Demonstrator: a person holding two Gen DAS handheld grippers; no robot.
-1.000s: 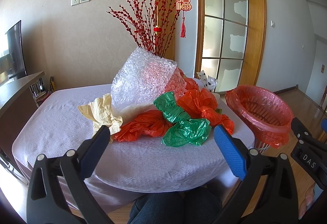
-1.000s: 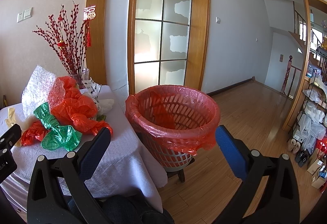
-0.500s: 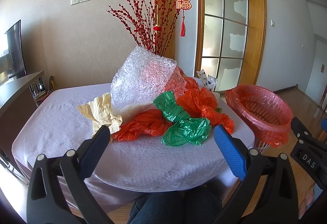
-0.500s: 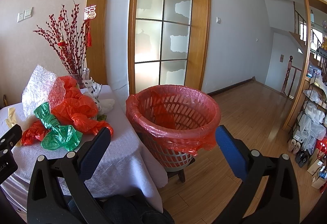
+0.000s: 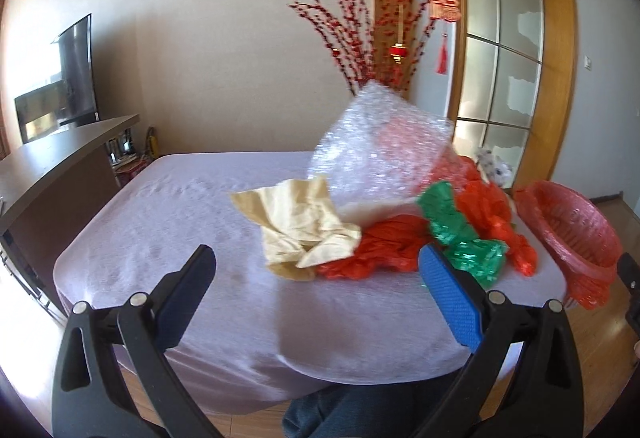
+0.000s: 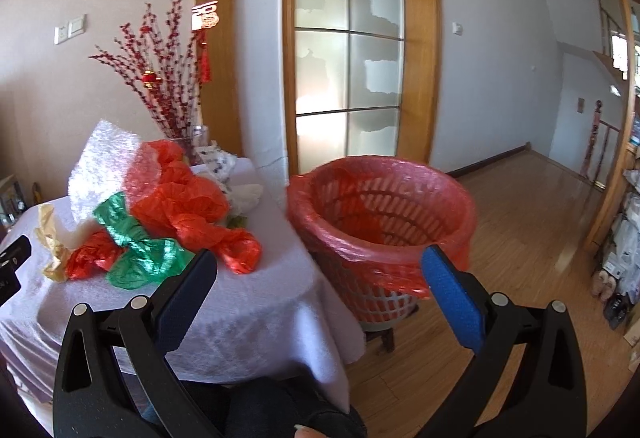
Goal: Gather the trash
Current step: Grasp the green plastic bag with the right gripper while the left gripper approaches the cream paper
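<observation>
**Inspector:** Start with the table (image 5: 168,222). You have it draped in a pale lilac cloth, and all the trash sits heaped on its right half, near the edge by the basket (image 6: 384,222).

**Operator:** And the basket itself?

**Inspector:** It stands on the wood floor just beside the table's right edge, lined with a red bag (image 6: 372,262) folded over the rim. It is upright, and its inside looks bare apart from the liner.

**Operator:** What's in the heap?

**Inspector:** By size: a sheet of bubble wrap (image 5: 380,150) standing up at the back, in front of a vase of red branches (image 5: 372,34). Below it lie crumpled orange-red bags (image 5: 384,246), one spread low at the front, another bunched to the right. A cream paper wad (image 5: 304,226) lies at the left end, touching the orange-red plastic. A twisted green bag (image 5: 460,234) lies across the orange-red ones.

**Operator:** My claws?

**Inspector:** Your left gripper (image 5: 316,294) hangs above the near table edge with its jaws spread wide and nothing between them; the cream paper sits beyond its tips, apart from both. Your right gripper (image 6: 320,286) is likewise released and carries nothing, its left finger in line with the table corner, its right finger in front of the basket rim. This frame is motion-blurred, so fine contact is hard to judge.
</observation>
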